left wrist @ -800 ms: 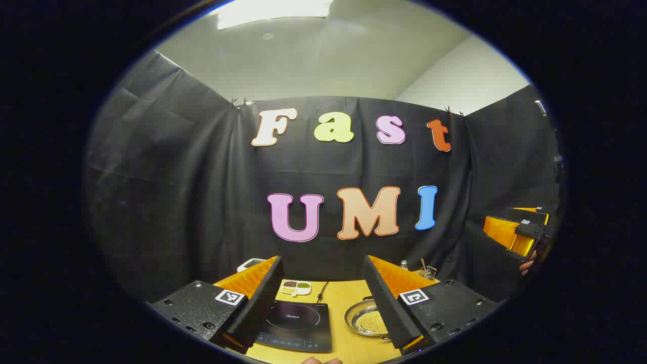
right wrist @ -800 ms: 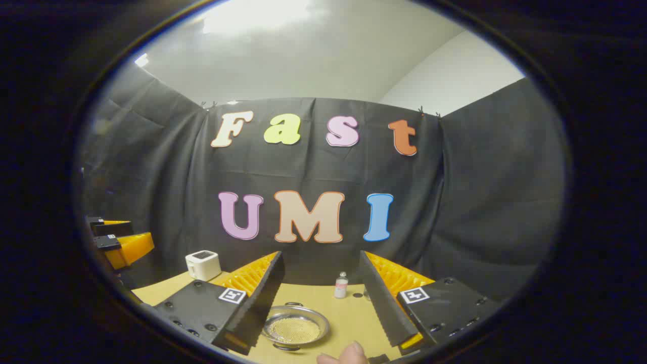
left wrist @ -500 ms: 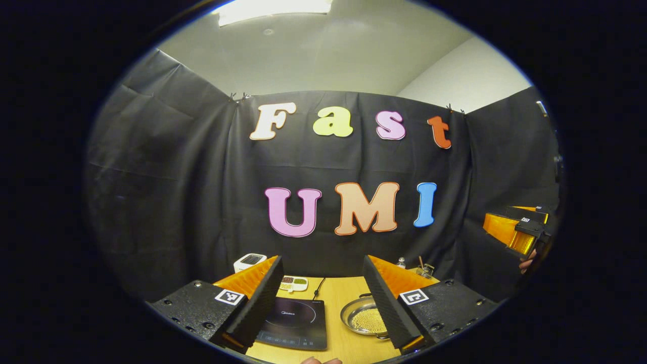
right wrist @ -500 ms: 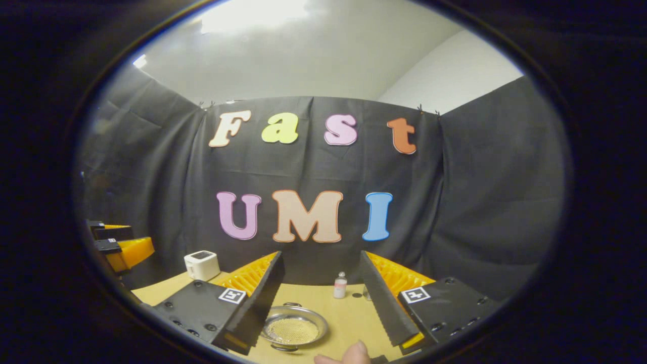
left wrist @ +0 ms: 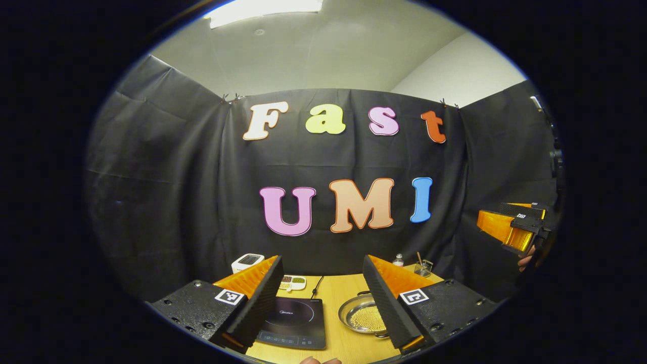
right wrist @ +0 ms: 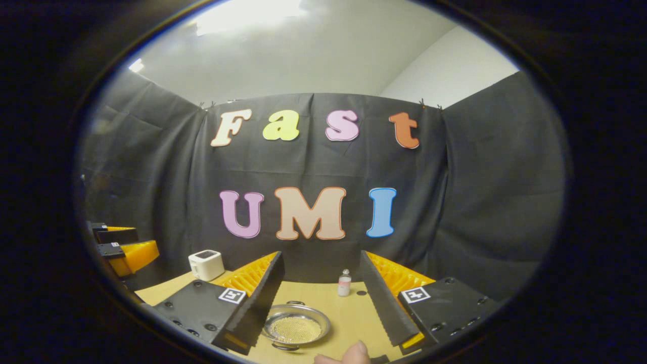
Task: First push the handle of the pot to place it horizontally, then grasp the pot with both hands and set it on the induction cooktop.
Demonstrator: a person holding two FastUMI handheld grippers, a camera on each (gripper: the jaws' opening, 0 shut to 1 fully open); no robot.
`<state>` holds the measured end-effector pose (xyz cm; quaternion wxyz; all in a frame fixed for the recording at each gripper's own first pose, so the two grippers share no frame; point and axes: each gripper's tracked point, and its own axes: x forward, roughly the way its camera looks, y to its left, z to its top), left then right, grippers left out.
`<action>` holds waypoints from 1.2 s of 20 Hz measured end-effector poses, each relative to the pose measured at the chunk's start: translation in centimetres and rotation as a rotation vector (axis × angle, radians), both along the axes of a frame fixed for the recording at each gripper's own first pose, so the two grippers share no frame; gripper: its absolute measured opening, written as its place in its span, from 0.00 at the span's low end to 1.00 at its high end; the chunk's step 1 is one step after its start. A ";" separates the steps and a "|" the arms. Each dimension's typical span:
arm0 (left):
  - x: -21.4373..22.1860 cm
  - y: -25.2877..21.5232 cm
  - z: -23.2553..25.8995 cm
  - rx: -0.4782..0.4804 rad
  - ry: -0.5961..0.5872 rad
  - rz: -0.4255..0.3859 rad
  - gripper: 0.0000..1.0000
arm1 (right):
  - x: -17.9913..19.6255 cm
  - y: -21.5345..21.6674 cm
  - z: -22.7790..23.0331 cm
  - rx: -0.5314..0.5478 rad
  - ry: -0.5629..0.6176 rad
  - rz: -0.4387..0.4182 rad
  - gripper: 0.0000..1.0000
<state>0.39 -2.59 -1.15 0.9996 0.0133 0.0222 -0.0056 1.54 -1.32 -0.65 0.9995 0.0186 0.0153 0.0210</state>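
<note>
The pot [right wrist: 296, 327] is a shallow, round metal pan that sits flat on the wooden worktop [right wrist: 349, 316], its bowl covered by a layer of small pale beads or grains. In the left gripper view it lies just to the right of the cooktop [left wrist: 294, 322], apart from it, with bare wood between them. It looks stiff and fairly light, though the loose fill would shift or spill if the pan tipped, so it should be kept level. The polished rim is probably slippery. Small dark loop handles show at the near edge [right wrist: 284, 347] and the far edge [right wrist: 295, 303] of the rim; these, or the rim beside them, seem the best places to take hold, one per side. Whether a handle stands up or lies flat is too small to tell.

The right gripper [right wrist: 322, 290] hangs above the worktop with its fingers [right wrist: 258, 298] spread wide, holding and touching nothing; the pot appears below the left finger, well short of contact. The left gripper [left wrist: 322, 293] is likewise wide open and empty, looking down over the cooktop and the pot. A fingertip of the person's hand [right wrist: 354, 352] shows at the bottom edge.

Farther back stand a small white box [right wrist: 206, 264], a little bottle [right wrist: 344, 283] and a small divided dish [left wrist: 293, 281]. The first push on the handle looks not yet begun.
</note>
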 end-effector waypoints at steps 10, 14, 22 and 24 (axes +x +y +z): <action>0.3 -0.8 -1.5 0.022 0.040 0.085 0.96 | 2.1 -0.3 -4.0 -0.022 0.072 0.088 0.95; 0.6 -1.2 -1.9 0.049 0.045 0.105 0.94 | 3.3 1.4 -6.5 -0.007 0.126 0.152 0.92; 6.2 2.9 -5.6 -0.040 0.102 0.079 0.96 | 6.6 6.6 -13.2 0.015 0.356 0.137 0.55; 7.8 4.4 -6.6 -0.055 0.119 0.064 0.96 | 7.3 8.4 -14.8 0.014 0.406 0.132 0.46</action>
